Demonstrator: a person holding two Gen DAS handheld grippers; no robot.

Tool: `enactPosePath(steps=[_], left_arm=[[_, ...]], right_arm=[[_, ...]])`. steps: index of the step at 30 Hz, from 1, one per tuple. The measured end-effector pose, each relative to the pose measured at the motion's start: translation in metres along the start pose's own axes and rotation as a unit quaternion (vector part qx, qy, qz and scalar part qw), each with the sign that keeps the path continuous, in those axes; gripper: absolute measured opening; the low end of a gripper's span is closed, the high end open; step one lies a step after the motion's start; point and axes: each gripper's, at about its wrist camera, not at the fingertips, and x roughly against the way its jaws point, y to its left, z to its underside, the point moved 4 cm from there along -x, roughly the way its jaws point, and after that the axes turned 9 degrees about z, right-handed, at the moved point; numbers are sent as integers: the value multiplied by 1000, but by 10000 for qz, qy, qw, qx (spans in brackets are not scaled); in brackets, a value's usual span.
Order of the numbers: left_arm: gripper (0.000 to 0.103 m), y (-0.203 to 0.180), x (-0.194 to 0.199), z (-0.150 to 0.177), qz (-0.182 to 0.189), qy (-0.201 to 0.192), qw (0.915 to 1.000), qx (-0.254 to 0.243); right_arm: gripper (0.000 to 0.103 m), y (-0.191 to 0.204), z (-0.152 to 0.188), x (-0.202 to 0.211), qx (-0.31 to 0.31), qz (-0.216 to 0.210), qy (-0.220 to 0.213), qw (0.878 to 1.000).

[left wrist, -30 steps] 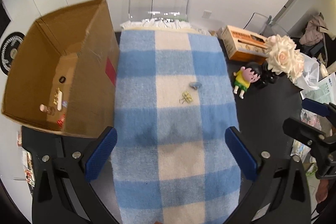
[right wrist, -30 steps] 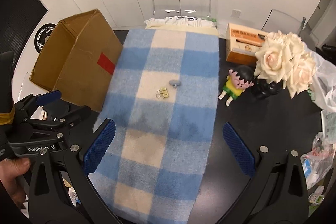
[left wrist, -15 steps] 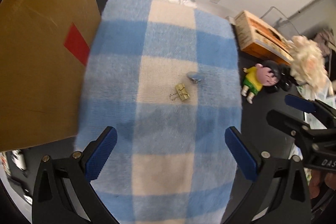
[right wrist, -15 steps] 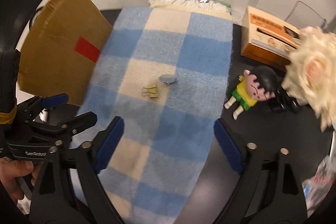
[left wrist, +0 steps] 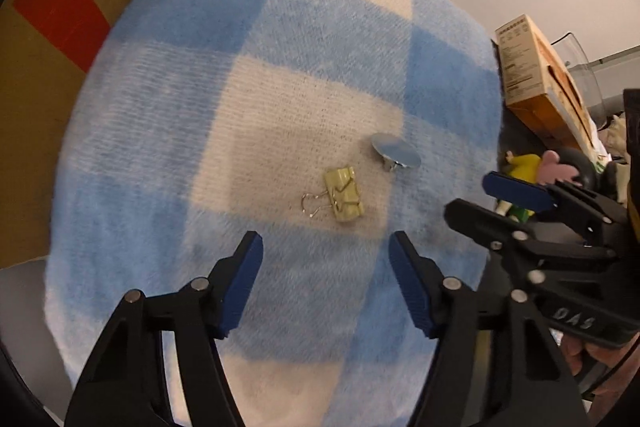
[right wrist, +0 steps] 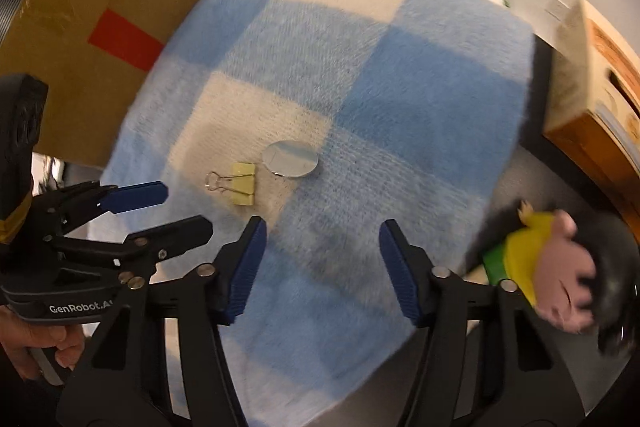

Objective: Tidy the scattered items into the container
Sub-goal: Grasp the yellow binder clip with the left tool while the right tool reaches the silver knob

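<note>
The checked blue-and-cream blanket [left wrist: 256, 75] covers most of the table under me, and the cardboard box [left wrist: 44, 75], my container, stands against the blanket's left edge so drops are a short carry. At the table's right edge lie an orange carton [right wrist: 592, 115] and a doll in a yellow shirt [right wrist: 552, 267], apart from the blanket; I judge them no part of this pick. My left gripper [left wrist: 325, 253] is spread wide and holds nothing, its blue pads framing the yellow binder clip [left wrist: 345, 195], which lies flat on a cream square near the blanket's middle, wire handles pointing toward the box. My right gripper [right wrist: 321, 241] is likewise spread and bare, aimed toward the small silver disc [right wrist: 291, 159], just beside the clip but not touching it. Taking one piece each should let both go to the box together.
</note>
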Motion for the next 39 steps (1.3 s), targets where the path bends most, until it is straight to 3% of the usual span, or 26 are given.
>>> enactPosePath(steps=[9,15,20,24,26,27,30,39], left_arm=[[52,5,-11,-10,302,-99,9990,323],[28,5,-18,-13,604,11,9971,456],[27,5,-23,-13,643,68,9966,508],[19,2,-22,-14,728,61,9960,522],[16,1,-21,-16,725,43,9960,514],[10,0,-20,-17,712,33,9962,501],[3,0,-19,-19,696,10,9963,507],[1,0,-15,-21,725,-33,9961,501]], right_arm=[[46,23,-22,-29,499,-183,-5,9986],[41,35,-31,-39,823,-369,-115,9959],[30,45,-38,-39,1111,-382,-301,9926],[28,46,-36,-40,1261,-343,-352,9908],[22,46,-36,-39,1348,-399,-391,9893],[13,47,-37,-36,1528,-663,-506,9847],[8,45,-35,-34,1496,-750,-498,9846],[2,37,-27,-31,1112,-1110,-457,9865]])
